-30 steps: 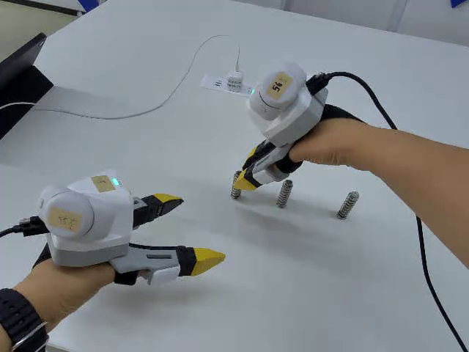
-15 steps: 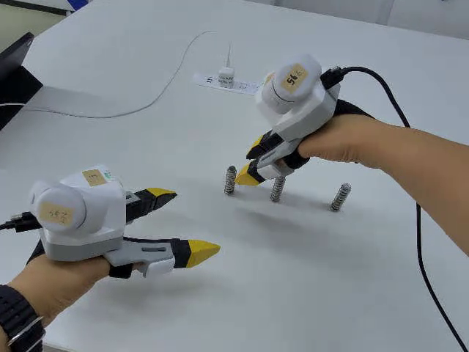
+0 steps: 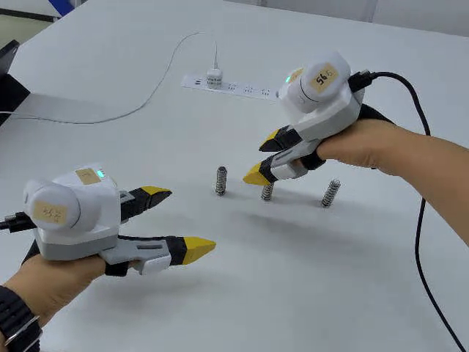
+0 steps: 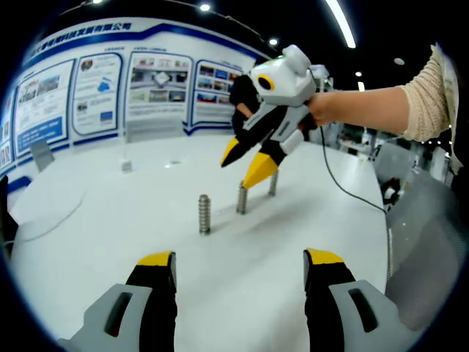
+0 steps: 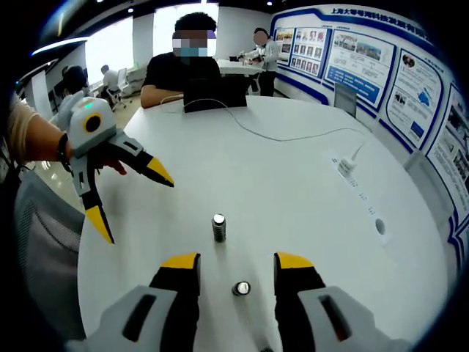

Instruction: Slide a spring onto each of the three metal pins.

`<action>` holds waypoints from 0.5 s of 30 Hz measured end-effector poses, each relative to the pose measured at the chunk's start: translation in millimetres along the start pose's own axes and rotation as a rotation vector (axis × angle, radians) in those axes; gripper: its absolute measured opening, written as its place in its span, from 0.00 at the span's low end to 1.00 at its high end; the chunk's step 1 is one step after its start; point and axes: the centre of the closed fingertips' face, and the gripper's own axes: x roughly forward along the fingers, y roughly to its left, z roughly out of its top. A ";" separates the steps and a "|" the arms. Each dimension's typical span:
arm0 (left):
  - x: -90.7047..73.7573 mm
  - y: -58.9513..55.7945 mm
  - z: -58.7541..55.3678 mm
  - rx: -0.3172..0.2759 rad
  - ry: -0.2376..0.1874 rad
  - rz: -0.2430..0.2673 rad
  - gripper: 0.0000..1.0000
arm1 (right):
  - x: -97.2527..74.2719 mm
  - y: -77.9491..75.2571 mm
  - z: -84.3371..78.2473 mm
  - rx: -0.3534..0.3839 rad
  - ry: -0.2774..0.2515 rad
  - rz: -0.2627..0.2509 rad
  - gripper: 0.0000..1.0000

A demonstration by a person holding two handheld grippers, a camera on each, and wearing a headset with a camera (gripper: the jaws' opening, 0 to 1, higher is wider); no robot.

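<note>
Up and across goes the right gripper (image 3: pixel 256 161) — a second ago its lower tip was down at the left spring (image 3: pixel 220 180), now it hangs just above the middle spring (image 3: pixel 267 192), a touch to that spring's left and clear of the table (image 3: pixel 308 279). Meanwhile the left gripper (image 3: pixel 183 218) has barely stirred against the row.

Now across from the left. Left gripper first: well to the left of the middle spring and nearer the person, held low, jaws spread wide, nothing between them. Next the left spring, upright, standing free just beside the middle spring. Then the middle spring itself, upright too. In the right gripper view the middle spring (image 5: pixel 241 288) shows between that gripper's parted yellow tips, with a round bright metal end at its top. The right gripper's jaws are apart and empty, not touching any spring. Last in line comes the right spring (image 3: pixel 330 193), standing on the middle spring's other side — all three in one short row. Far behind the middle spring, a white power strip (image 3: pixel 231 86) lies flat on the table.
</note>
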 end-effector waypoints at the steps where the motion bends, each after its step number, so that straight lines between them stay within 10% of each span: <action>1: 0.2 0.2 0.2 0.001 0.000 0.000 0.72 | -1.6 -0.6 -0.5 0.002 -0.006 -0.004 0.43; 15: 0.8 2.7 5.4 0.008 0.004 0.005 0.72 | -34.4 -12.2 -14.5 0.064 -0.099 -0.086 0.50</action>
